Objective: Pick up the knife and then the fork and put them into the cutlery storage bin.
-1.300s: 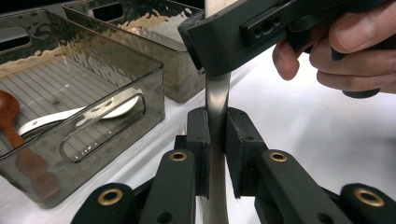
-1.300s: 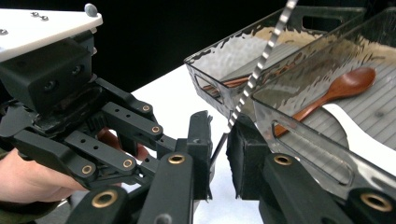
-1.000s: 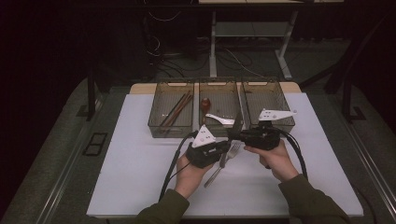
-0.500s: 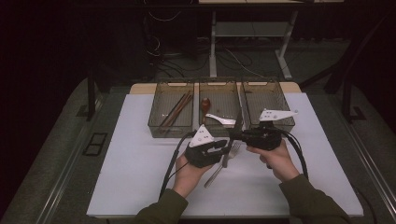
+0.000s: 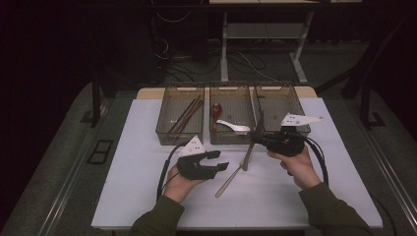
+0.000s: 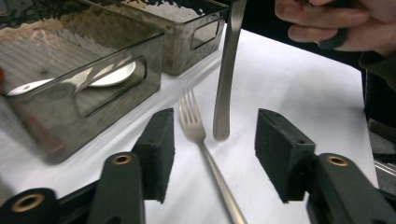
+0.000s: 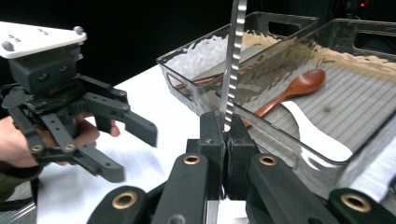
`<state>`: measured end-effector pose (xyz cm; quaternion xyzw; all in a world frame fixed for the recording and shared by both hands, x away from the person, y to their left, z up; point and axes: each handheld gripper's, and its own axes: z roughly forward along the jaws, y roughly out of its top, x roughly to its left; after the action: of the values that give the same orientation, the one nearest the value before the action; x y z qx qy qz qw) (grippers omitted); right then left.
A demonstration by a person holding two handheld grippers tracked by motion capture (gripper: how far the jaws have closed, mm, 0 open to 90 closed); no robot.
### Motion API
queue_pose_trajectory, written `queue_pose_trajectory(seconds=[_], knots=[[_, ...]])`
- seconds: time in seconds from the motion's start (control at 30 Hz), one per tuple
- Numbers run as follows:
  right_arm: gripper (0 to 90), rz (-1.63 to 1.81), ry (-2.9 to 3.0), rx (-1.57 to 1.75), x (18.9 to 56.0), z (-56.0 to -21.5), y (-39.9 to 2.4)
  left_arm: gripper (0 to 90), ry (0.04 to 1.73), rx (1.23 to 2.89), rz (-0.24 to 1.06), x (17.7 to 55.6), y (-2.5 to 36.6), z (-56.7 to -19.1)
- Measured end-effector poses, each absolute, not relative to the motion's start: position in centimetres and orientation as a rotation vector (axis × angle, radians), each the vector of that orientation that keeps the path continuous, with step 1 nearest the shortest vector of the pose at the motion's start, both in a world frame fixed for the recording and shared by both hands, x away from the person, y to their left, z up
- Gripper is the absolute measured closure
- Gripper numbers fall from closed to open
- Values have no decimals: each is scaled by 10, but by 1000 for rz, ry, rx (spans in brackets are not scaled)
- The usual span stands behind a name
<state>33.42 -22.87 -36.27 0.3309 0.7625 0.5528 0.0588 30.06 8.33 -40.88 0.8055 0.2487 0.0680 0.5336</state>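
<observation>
On white mat: right gripper [image 7: 226,140] clamps knife [image 7: 233,60]; left gripper [image 6: 212,149] just opened, fork [image 6: 196,130] lying loose btwn jaws.

three bins [image 5: 231,88] stand side by side at the far end of the mat [image 5: 133,196]. chopsticks [image 5: 185,115] lie in the left bin. two spoons [image 5: 231,126] lie in the middle bin. a fork [image 5: 227,181] lies on the mat, nearer than the bins. a knife [image 5: 250,150] stands tilted just right of the fork.
</observation>
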Motion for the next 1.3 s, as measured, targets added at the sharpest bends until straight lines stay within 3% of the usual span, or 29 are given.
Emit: queue_pose_trajectory(seconds=[0.6, 1.07, 1.3], knots=[[876, 1656, 2267, 1050, 340, -361, -245, 222, 636, 1901, 200, 271, 150, -426], [876, 1632, 2200, 1078, 346, -354, -265, 120, 670, 1907, 257, 261, 157, -431], [876, 1603, 2175, 1074, 350, -344, -276, 0, 680, 1901, 224, 262, 155, -432]])
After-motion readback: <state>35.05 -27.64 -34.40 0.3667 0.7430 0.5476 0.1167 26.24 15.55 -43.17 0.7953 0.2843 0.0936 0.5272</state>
